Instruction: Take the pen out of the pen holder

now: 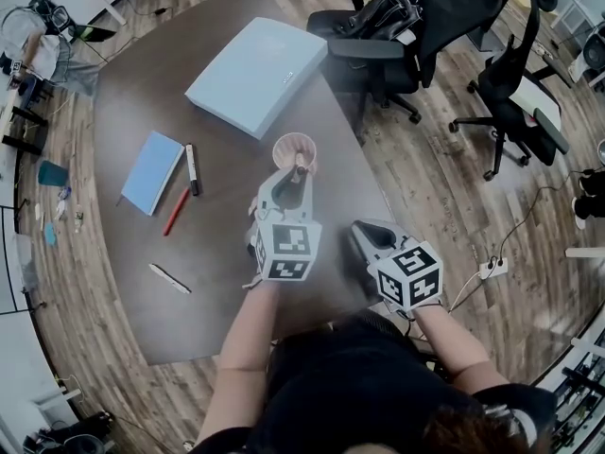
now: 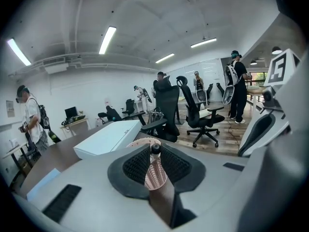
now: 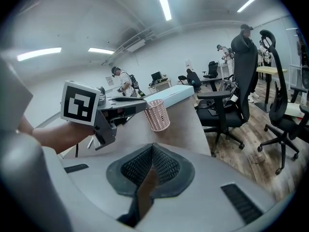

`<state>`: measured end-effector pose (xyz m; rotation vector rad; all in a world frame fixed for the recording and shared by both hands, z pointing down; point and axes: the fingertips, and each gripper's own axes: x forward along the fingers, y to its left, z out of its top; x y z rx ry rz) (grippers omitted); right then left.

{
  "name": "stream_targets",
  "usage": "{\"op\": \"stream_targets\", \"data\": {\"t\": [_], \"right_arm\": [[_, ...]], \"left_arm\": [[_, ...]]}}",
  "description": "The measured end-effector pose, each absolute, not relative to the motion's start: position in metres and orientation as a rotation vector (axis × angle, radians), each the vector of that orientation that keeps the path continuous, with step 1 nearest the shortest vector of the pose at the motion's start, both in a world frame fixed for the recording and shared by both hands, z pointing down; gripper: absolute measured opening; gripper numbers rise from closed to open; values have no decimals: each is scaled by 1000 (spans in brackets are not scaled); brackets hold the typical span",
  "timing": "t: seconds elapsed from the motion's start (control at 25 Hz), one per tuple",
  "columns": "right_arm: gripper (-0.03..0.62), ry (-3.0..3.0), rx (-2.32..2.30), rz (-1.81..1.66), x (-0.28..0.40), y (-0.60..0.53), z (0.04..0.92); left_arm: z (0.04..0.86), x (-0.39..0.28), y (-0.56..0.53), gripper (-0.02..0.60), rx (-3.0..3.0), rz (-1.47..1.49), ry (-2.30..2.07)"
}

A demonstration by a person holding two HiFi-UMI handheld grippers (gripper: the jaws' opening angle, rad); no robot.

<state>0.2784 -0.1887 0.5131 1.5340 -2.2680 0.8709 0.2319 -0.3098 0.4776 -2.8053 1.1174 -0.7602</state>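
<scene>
A pink mesh pen holder (image 1: 294, 146) stands upright on the dark table (image 1: 142, 93), beyond my left gripper (image 1: 301, 170). A pen (image 1: 301, 162) with a black top sticks up out of it. In the left gripper view the pen's black top (image 2: 155, 149) sits between the pads, which press on it from both sides, with the pen holder (image 2: 155, 177) showing below. My right gripper (image 1: 363, 228) hovers lower right of the holder, shut with nothing in it. From the right gripper view, the pen holder (image 3: 158, 115) stands ahead, and the left gripper (image 3: 144, 103) reaches its rim.
A pale blue box (image 1: 257, 72) lies behind the holder. To the left lie a blue notebook (image 1: 152, 171), a black marker (image 1: 192, 168), a red pen (image 1: 177, 211) and a white pen (image 1: 169, 278). Office chairs (image 1: 388, 36) stand off the table's right edge.
</scene>
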Motion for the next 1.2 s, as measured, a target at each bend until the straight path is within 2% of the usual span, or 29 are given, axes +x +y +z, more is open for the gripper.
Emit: {"op": "stream_targets", "data": {"t": [0.52, 1.2], "right_arm": [[18, -2292, 1516, 809, 258, -185, 499], [18, -2314, 1512, 725, 182, -189, 472]], "left_arm": [[411, 211, -298, 80, -2757, -472, 1106], [355, 98, -270, 80, -2755, -323, 1171]]}}
